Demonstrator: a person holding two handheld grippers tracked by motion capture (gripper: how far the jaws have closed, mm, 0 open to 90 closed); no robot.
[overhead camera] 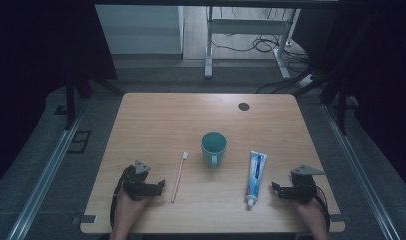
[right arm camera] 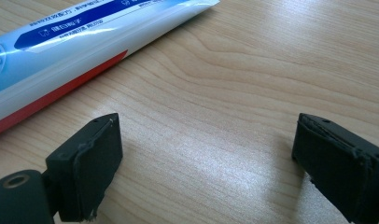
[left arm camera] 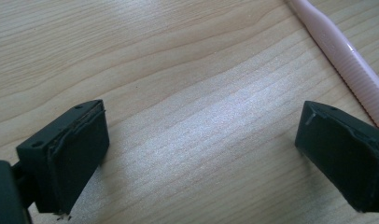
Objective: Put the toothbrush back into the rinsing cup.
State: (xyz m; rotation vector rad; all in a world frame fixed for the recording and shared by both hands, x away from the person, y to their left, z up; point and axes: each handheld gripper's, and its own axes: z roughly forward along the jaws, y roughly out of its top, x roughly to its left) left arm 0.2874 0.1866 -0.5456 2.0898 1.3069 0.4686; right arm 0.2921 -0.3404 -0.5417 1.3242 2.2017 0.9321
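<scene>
High view alone reveals cup (overhead camera: 213,145).

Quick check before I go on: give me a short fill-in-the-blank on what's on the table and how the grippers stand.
1. The cup stands between the toothbrush and the ____.
2. The left gripper has its jaws ____, with nothing between them.
3. The thing nearest the right gripper is the ____.
4. The toothbrush is ____ in colour.

Missing words: toothpaste; open; toothpaste; pink
</scene>
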